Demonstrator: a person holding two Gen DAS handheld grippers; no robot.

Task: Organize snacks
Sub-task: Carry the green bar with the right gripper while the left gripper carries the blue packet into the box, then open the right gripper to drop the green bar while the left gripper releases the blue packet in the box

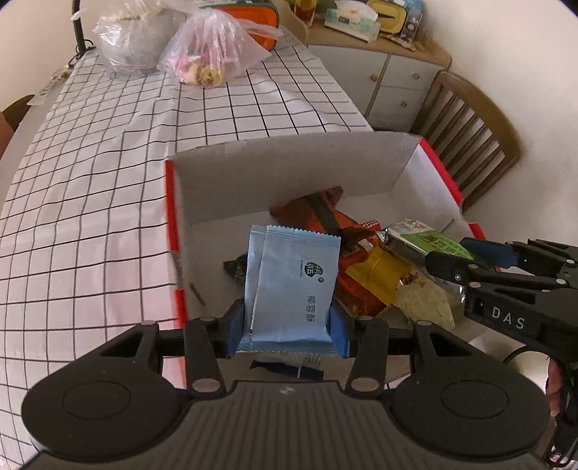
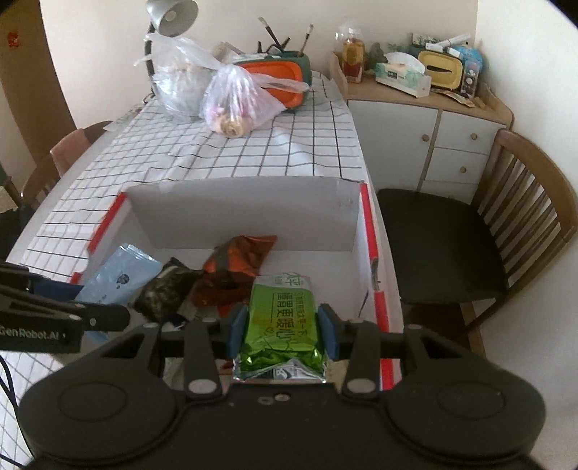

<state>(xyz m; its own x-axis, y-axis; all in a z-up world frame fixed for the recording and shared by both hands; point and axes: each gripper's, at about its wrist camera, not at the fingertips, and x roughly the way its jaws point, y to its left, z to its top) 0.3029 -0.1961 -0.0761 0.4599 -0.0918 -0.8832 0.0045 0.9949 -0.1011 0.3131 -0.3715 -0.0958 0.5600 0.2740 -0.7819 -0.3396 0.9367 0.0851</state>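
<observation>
A white cardboard box with red edges (image 1: 289,173) (image 2: 245,217) stands on the checked tablecloth and holds several snack packets. My left gripper (image 1: 287,327) is shut on a light blue snack packet (image 1: 292,285), held upright over the box's near left part. My right gripper (image 2: 283,329) is shut on a green foil snack packet (image 2: 281,318) over the box's near right part. The right gripper also shows in the left wrist view (image 1: 466,255), and the blue packet in the right wrist view (image 2: 119,274). Orange (image 1: 346,231), yellow (image 1: 383,274) and dark (image 2: 166,289) packets lie in the box.
Two clear plastic bags (image 2: 238,97) and an orange container (image 2: 278,76) sit at the table's far end beside a desk lamp (image 2: 169,18). A wooden chair (image 2: 469,231) stands right of the table. A cabinet (image 2: 433,137) with tissue boxes stands behind.
</observation>
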